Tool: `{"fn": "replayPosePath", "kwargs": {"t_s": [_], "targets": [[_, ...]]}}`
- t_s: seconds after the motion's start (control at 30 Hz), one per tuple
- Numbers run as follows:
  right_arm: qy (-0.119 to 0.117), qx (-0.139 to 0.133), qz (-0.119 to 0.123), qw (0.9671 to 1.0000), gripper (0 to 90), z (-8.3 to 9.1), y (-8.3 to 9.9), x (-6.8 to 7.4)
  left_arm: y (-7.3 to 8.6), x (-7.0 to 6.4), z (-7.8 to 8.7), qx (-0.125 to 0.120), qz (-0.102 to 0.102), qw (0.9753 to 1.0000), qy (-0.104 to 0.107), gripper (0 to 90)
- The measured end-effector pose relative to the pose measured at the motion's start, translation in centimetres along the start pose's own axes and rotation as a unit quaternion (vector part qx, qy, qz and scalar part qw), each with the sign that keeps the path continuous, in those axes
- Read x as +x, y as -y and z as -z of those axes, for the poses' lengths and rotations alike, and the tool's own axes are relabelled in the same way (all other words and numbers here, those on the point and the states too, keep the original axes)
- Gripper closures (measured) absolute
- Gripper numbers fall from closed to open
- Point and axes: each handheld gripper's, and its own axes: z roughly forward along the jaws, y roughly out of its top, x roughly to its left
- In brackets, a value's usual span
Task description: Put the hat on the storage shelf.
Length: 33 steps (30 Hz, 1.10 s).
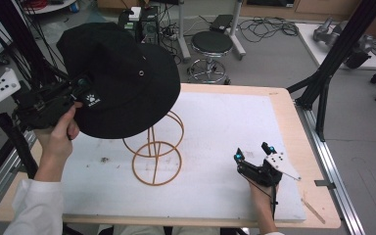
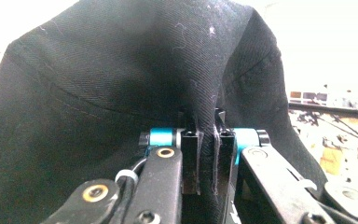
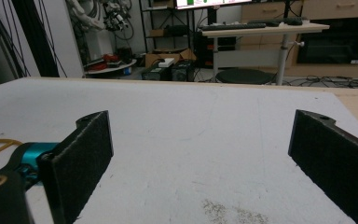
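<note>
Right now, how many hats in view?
1. A black bucket hat, held up over the wire stand at the table's left, its brim pinched in the left gripper. None seen elsewhere.

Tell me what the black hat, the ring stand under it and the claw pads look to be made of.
Black hat: woven cotton-like twill, matte; diagonal weave and lint show in the left gripper view.
Ring stand: thin tan rods, possibly rattan, wood or coated wire; unclear.
Right claw pads: black, coarse, felt- or foam-like facing.
</note>
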Motion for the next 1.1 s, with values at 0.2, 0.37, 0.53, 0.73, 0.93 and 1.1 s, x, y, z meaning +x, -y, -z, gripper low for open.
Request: {"fn": "replayPosePath", "kwargs": {"t_s": [0.2,0.37,0.53,0.73,0.93,1.1], "targets": [[-0.004,0.003,0.0,1.0,5.6,0.0,0.0,0.1,0.3,-1.5,-0.7,0.007,-0.005,0.9993,0.036,85.2],[-0.005,0.004,-0.001,1.0,5.6,0.0,0.0,0.1,0.9,-2.8,-1.7,0.023,-0.014,0.9979,0.059,85.2],[-0.005,0.001,-0.003,1.0,5.6,0.0,0.0,0.0,1.7,-4.0,-2.5,0.044,-0.024,0.9957,0.079,85.2],[-0.008,0.003,0.0,1.0,5.6,0.0,0.0,0.0,3.3,-4.6,-3.1,0.084,-0.024,0.9923,0.088,85.2],[-0.008,0.004,0.0,1.0,5.7,0.0,0.0,0.0,5.2,-4.6,-3.7,0.138,-0.002,0.9864,0.089,85.2],[-0.008,0.003,-0.001,1.0,5.7,0.0,0.0,0.0,6.3,-4.3,-3.9,0.164,0.018,0.9825,0.087,85.0]]}}
